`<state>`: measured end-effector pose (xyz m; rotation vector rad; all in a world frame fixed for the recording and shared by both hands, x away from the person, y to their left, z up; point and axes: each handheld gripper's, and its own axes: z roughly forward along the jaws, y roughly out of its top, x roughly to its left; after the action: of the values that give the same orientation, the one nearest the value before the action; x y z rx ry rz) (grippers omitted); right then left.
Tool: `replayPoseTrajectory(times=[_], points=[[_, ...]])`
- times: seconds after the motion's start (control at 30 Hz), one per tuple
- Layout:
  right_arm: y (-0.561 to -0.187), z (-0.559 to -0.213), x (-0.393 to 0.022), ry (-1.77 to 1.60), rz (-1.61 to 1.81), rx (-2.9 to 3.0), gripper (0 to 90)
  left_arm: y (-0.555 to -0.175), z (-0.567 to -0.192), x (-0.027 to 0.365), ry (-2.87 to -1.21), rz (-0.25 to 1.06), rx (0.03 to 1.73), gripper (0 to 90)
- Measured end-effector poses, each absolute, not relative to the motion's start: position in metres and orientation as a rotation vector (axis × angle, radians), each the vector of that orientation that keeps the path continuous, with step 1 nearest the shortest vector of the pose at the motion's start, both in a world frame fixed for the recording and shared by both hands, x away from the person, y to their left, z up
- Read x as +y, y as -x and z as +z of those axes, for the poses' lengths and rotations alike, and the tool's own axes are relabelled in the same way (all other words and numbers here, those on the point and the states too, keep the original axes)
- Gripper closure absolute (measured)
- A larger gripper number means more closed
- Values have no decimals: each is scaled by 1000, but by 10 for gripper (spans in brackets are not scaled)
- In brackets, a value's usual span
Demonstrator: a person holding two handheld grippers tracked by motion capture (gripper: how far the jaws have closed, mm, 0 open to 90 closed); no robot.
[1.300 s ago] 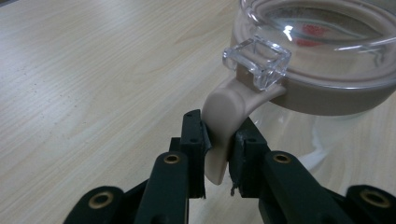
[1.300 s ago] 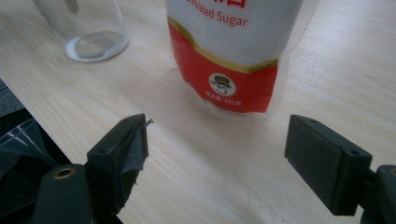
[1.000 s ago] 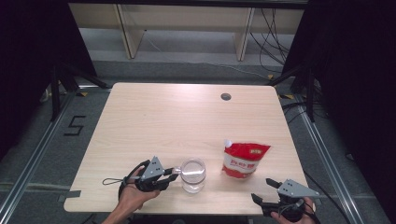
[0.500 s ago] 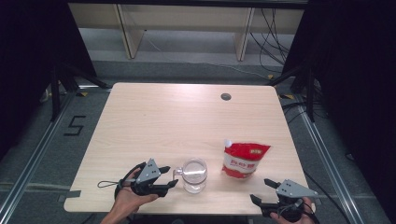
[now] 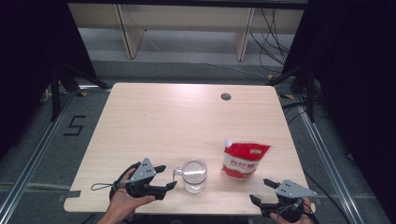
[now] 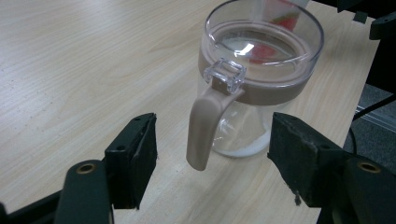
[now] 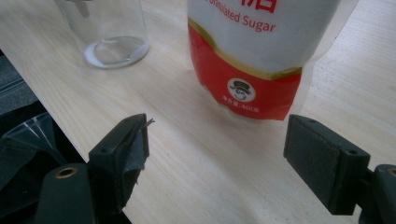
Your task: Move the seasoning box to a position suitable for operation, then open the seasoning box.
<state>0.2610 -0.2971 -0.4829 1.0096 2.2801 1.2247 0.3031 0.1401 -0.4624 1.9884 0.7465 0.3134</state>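
Note:
A clear glass jug (image 5: 194,175) with a tan band and tan handle (image 6: 203,130) stands near the table's front edge; a thin white layer lies on its bottom. My left gripper (image 5: 167,176) sits just left of it. Its jaws have just been opening and now stand open on either side of the handle without touching it, as the left gripper view (image 6: 215,142) shows. A red and white sugar pouch (image 5: 243,160) stands upright to the jug's right. My right gripper (image 5: 260,191) rests open at the front right corner, facing the pouch (image 7: 252,56) from a short distance.
The pale wooden table (image 5: 187,121) has a round cable hole (image 5: 226,97) near its back edge. Both grippers are close to the front edge. Dark floor, cables and a shelf frame lie beyond the table.
My left gripper's jaws have spread apart off the jug's handle, and the hand has drawn back a little to the left. The jug, pouch and right gripper have stayed put.

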Motion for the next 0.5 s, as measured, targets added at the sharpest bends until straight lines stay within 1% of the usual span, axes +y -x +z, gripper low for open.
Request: replayPoseTrajectory(times=[0.03, 0.2, 0.27, 0.33, 0.37, 0.43, 0.47, 0.5], points=[[-262, -484, -296, -1009, 1232, 2284, 230, -304, -462, 139, -1966, 300, 755, 320], [-263, -485, -295, -995, 1233, 2305, 230, -302, -454, 140, -1957, 306, 764, 320], [-262, -484, -295, -1003, 1220, 2300, 230, -302, -451, 141, -1949, 298, 757, 333], [-262, -484, -295, -1016, 1224, 2295, 226, -303, -447, 141, -1950, 295, 724, 391], [-263, -484, -295, -1004, 1235, 2302, 213, -302, -447, 140, -1940, 271, 737, 423], [-263, -485, -296, -998, 1267, 2280, 205, -303, -444, 141, -1943, 290, 710, 491], [-260, -484, -294, -1048, 1270, 2285, 202, -303, -444, 140, -1935, 286, 709, 574], [-260, -484, -294, -1048, 1270, 2285, 202, -303, -443, 139, -1928, 290, 710, 574]])
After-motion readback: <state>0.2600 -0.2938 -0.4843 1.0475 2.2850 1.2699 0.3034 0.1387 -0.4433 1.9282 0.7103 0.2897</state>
